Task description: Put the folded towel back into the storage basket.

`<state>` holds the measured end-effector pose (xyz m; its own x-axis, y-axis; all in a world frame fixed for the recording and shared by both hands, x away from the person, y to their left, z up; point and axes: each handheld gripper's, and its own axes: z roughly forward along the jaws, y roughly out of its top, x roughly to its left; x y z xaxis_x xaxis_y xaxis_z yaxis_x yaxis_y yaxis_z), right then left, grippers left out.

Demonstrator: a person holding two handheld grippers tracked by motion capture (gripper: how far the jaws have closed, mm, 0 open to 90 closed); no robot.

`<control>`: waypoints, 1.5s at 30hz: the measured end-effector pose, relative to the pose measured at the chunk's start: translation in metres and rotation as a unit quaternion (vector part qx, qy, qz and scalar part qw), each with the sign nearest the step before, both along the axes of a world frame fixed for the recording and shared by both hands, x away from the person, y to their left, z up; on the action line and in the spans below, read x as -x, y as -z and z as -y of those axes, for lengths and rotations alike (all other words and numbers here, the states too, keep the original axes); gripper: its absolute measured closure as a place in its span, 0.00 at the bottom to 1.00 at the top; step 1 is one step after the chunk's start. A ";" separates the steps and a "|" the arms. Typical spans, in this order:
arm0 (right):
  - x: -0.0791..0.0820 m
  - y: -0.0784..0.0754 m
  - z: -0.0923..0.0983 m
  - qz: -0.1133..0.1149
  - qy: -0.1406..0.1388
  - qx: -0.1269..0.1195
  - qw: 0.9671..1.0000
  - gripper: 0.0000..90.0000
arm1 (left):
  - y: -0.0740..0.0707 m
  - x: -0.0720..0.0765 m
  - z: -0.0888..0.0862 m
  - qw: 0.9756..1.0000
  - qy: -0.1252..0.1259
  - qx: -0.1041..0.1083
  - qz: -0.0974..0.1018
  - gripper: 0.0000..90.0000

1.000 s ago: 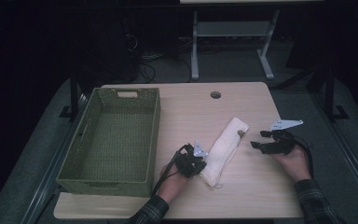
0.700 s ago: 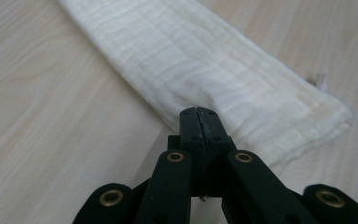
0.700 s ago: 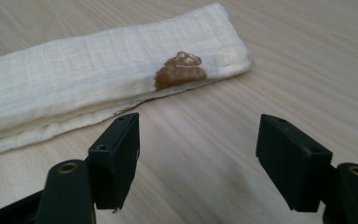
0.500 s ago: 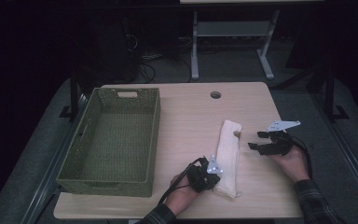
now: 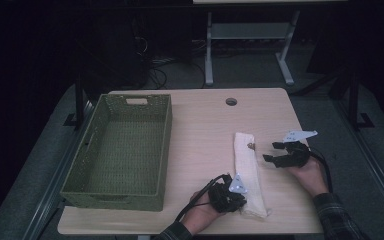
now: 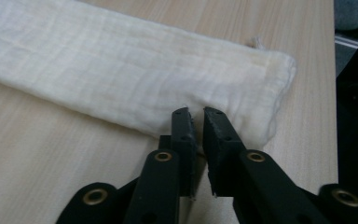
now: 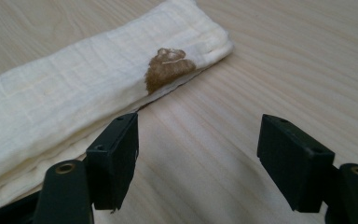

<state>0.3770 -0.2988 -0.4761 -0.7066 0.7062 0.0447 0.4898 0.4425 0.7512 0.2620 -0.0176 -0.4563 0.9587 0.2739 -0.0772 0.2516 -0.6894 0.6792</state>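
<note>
Scene: folded cream cloth [image 5: 249, 172] lies on the table [image 5: 200, 125], long axis running away from the person | Left gripper [image 6: 198, 122]: jaws just opening, a narrow gap, nothing pinched, at the cloth's near end | Right gripper [image 7: 198, 140]: spread wide, empty, beside the far, brown-stained end | Wicker basket [image 5: 122, 150]: well left, empty.

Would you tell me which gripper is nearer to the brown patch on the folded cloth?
Right. The right gripper sits just beside the brown patch; the left gripper is at the cloth's near end.
</note>
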 end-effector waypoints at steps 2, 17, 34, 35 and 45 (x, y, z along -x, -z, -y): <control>-0.001 0.003 -0.001 -0.003 0.000 0.002 1.000 0.32 | -0.007 -0.008 -0.002 1.000 0.016 0.003 0.007 0.78; -0.003 0.006 -0.002 -0.004 0.002 0.008 1.000 0.31 | -0.007 -0.051 0.025 0.996 0.086 -0.006 0.029 0.29; -0.003 0.007 -0.002 -0.005 0.006 0.009 1.000 0.30 | 0.010 -0.054 0.031 0.994 0.100 -0.025 0.026 0.26; -0.003 0.007 -0.002 -0.005 0.006 0.009 1.000 0.30 | 0.010 -0.054 0.031 0.995 0.097 -0.026 0.027 0.28; -0.003 0.007 -0.002 -0.005 0.005 0.009 1.000 0.30 | 0.006 -0.053 0.028 0.996 0.085 -0.021 0.026 0.70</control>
